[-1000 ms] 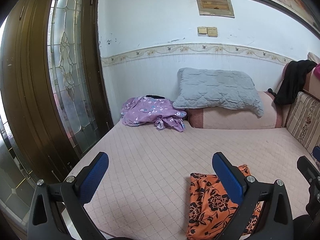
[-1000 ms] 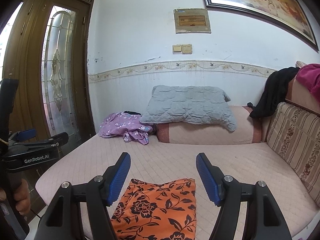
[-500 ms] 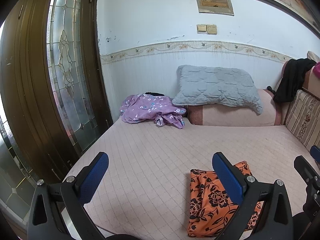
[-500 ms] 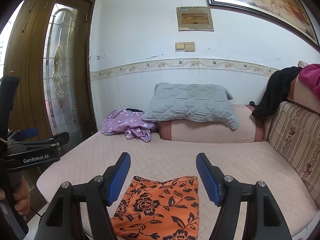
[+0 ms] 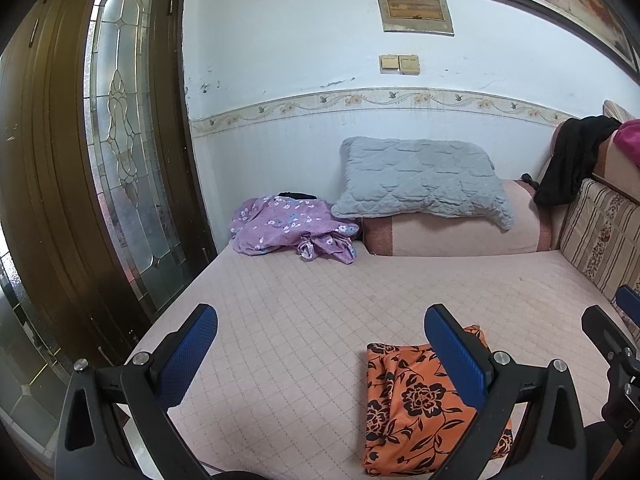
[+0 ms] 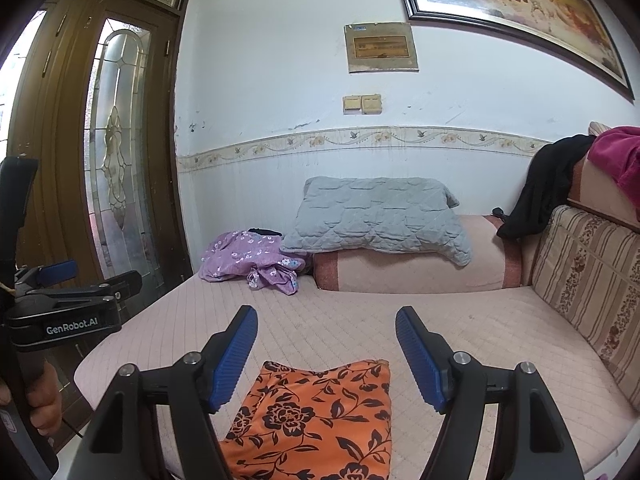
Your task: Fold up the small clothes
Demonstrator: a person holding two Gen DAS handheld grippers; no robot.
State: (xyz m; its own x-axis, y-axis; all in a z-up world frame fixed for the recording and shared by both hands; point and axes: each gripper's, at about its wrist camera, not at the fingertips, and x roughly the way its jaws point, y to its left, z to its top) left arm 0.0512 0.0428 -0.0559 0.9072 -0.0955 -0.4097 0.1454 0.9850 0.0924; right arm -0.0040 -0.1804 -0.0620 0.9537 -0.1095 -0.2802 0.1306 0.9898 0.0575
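A folded orange cloth with black flowers (image 5: 416,404) lies flat near the front edge of the pink quilted bed (image 5: 320,320); it also shows in the right wrist view (image 6: 320,416). My left gripper (image 5: 320,348) is open and empty, above the bed to the left of the cloth. My right gripper (image 6: 326,354) is open and empty, just above the cloth's far edge. A crumpled purple flowered garment (image 5: 288,228) lies at the back left of the bed, also in the right wrist view (image 6: 252,262).
A grey quilted pillow (image 5: 420,180) rests on a pink bolster (image 5: 460,236) against the back wall. A striped sofa back (image 6: 592,276) with black (image 6: 544,192) and magenta clothes runs along the right. A wooden glass door (image 5: 120,160) stands left.
Both grippers have pulled back and tilted up a little from the bed; the orange cloth looks farther away. Both stay open and nothing on the bed has moved.
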